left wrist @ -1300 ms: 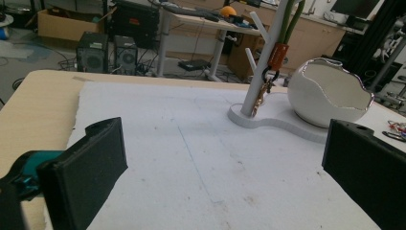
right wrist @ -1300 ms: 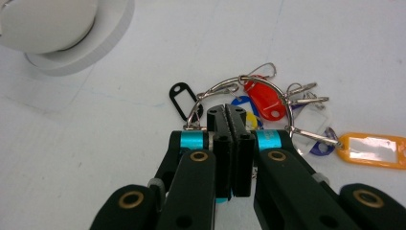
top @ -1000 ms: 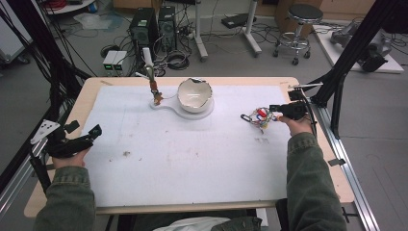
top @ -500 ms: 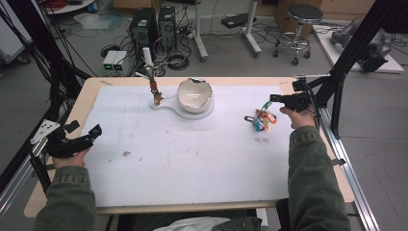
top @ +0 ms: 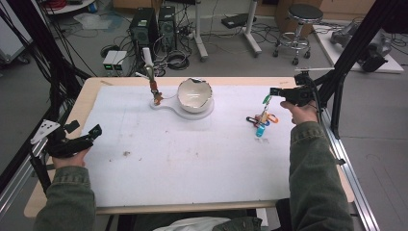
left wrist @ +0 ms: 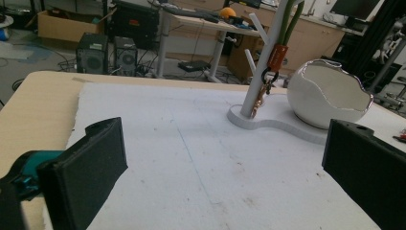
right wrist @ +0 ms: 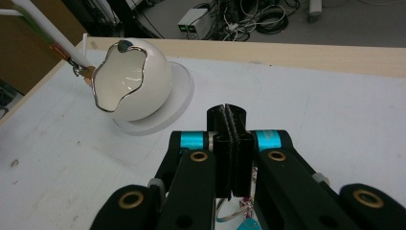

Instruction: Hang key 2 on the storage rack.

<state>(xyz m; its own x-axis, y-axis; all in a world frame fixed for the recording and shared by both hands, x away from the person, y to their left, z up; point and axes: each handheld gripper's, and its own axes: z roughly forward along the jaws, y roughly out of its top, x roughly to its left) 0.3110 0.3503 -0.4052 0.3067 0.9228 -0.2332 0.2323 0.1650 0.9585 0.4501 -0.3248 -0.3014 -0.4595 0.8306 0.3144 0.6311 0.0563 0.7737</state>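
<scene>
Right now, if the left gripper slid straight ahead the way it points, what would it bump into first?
Probably the flat white base under the post and the egg-shaped bowl. The left gripper is open over bare mat; depth is hard to judge.

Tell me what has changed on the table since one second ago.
The right gripper, shut on the bunch of coloured keyrings, has risen, so the bunch now hangs stretched with its lower end near the mat. The left gripper, bowl and white stand stayed put.
</scene>
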